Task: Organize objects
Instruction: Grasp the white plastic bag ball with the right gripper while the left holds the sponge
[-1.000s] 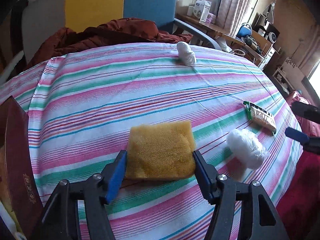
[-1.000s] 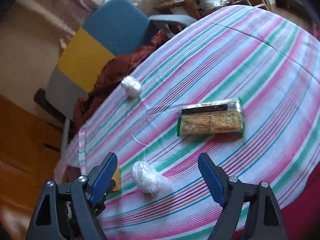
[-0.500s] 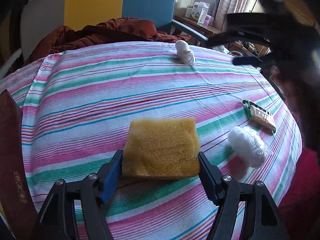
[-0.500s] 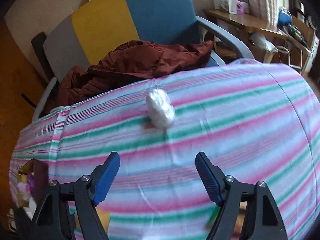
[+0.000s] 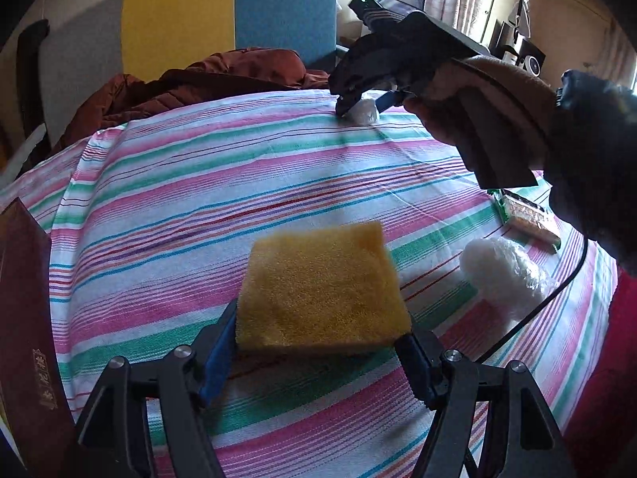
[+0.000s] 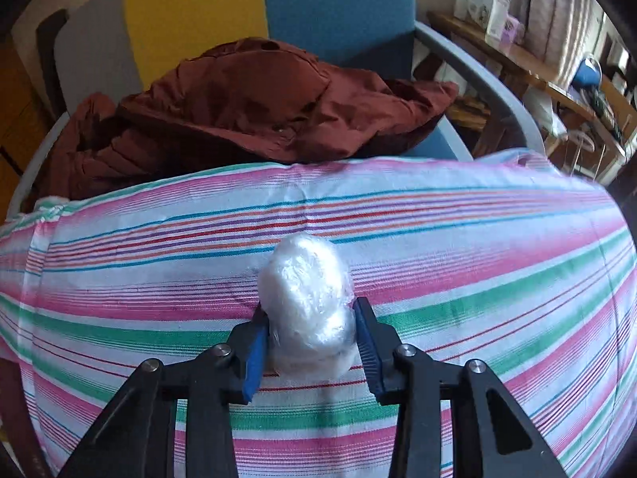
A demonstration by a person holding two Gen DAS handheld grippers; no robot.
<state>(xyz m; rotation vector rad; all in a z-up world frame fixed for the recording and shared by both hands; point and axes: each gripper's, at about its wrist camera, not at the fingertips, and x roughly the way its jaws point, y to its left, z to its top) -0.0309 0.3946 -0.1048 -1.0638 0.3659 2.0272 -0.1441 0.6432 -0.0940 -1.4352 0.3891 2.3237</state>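
My left gripper (image 5: 318, 354) is shut on a yellow sponge (image 5: 318, 286) and holds it just above the striped tablecloth (image 5: 199, 207). My right gripper (image 6: 308, 342) is shut on a white plastic-wrapped ball (image 6: 308, 298) near the table's far edge; it also shows in the left wrist view (image 5: 364, 109), with the far ball (image 5: 365, 111) between its fingers. A second white wrapped ball (image 5: 497, 275) lies to the right of the sponge. A green-edged cracker packet (image 5: 525, 215) lies beyond it, partly behind the hand.
A dark red box (image 5: 24, 318) stands at the table's left edge. A chair (image 6: 318, 8) with a maroon jacket (image 6: 247, 103) stands behind the far edge. A cluttered wooden desk (image 6: 557, 79) is at the back right. A black cable (image 5: 549, 298) hangs at the right.
My right gripper moved across to the far ball and closed on it. My left gripper closed tighter on the sponge and lifted it slightly.
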